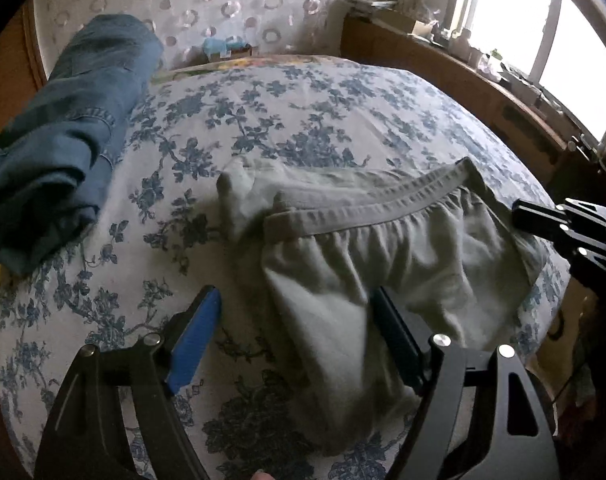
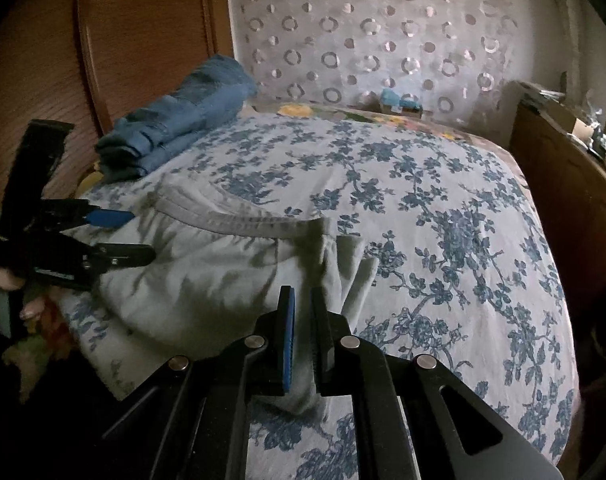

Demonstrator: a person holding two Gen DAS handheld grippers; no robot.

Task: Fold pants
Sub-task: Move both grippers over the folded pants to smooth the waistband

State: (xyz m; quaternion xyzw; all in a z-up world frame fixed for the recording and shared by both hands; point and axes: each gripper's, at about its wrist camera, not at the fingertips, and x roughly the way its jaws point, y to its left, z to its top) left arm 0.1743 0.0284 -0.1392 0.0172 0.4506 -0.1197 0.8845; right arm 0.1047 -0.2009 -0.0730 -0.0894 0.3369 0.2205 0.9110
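Observation:
Light grey pants point(image 1: 423, 248) lie crumpled on the floral bed sheet, their elastic waistband point(image 1: 363, 210) curving across the top. In the left wrist view my left gripper point(image 1: 295, 294) is open wide over the pants' near left part; its blue-padded finger is off the cloth and the other rests by a fold. My right gripper point(image 1: 519, 216) reaches in at the pants' right edge. From the right wrist view, the right gripper point(image 2: 302, 292) is shut on a fold of the grey pants point(image 2: 207, 276). The left gripper point(image 2: 115, 236) hovers open at their far left side.
Folded blue jeans point(image 1: 63, 140) point(image 2: 175, 120) lie at the bed's back left, by the wooden panel point(image 2: 143, 40). The floral bed sheet point(image 1: 303, 112) stretches beyond the pants. A wooden bed frame point(image 2: 563, 184) and a cluttered sill point(image 1: 483, 56) run along the right.

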